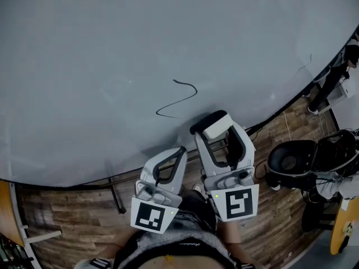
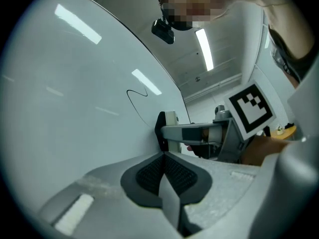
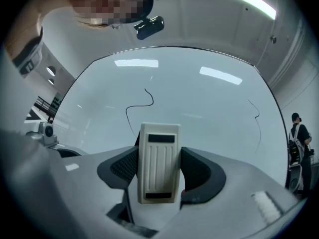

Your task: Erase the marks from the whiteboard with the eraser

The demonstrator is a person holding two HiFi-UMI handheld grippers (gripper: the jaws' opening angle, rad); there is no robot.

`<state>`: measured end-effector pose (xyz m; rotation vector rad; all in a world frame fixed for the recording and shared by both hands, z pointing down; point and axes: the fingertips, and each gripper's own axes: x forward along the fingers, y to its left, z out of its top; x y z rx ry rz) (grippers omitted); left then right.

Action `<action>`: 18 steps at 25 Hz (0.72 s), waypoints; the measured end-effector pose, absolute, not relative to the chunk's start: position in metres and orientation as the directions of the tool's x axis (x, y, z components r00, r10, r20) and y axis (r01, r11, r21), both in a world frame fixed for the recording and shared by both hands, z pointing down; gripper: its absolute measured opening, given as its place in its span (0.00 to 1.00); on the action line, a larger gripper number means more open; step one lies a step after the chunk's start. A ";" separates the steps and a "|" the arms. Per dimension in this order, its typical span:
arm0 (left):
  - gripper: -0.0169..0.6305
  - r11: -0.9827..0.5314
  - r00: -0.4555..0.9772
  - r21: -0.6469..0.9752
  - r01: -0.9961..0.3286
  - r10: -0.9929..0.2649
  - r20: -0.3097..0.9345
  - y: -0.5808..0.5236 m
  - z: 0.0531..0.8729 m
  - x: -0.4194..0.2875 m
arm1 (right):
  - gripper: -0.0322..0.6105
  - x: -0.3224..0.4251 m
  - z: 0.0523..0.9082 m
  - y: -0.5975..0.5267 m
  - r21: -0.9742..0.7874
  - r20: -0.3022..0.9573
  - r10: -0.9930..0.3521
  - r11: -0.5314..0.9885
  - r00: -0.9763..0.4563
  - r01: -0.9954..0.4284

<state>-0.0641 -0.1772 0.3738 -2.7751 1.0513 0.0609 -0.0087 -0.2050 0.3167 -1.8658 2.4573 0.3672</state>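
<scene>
Right gripper point(image 1: 220, 133) has its fingers point(image 3: 124, 167) clamped on the eraser point(image 3: 159, 162) sides, just near of the squiggle point(image 1: 178, 98) on the whiteboard point(image 1: 112, 49). It looks like light, rigid plastic, so the side grip should hold. Left gripper point(image 2: 164, 176) is closed tight on nothing.

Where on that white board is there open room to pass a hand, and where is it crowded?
The whiteboard is bare above and left of the squiggly mark, and between it and the fainter mark near the right edge. It is crowded low down, where the right gripper with the eraser and the left gripper sit close together.
</scene>
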 end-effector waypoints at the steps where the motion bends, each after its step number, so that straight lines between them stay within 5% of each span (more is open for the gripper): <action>1: 0.03 -0.713 0.726 -0.141 -0.687 -0.680 -0.100 -0.185 0.378 -0.066 | 0.46 -0.011 0.319 -0.214 0.172 -0.163 -0.939 0.275 -0.303 -0.946; 7: 0.03 -0.515 0.528 -0.136 -0.846 -0.845 -0.089 -0.174 0.356 -0.061 | 0.46 -0.003 0.291 -0.201 0.190 -0.183 -0.868 0.429 -0.461 -0.883; 18: 0.03 -0.276 0.284 -0.125 -0.953 -0.958 -0.049 -0.149 0.356 -0.102 | 0.46 -0.017 0.272 -0.182 0.313 -0.258 -0.865 0.346 -0.430 -0.884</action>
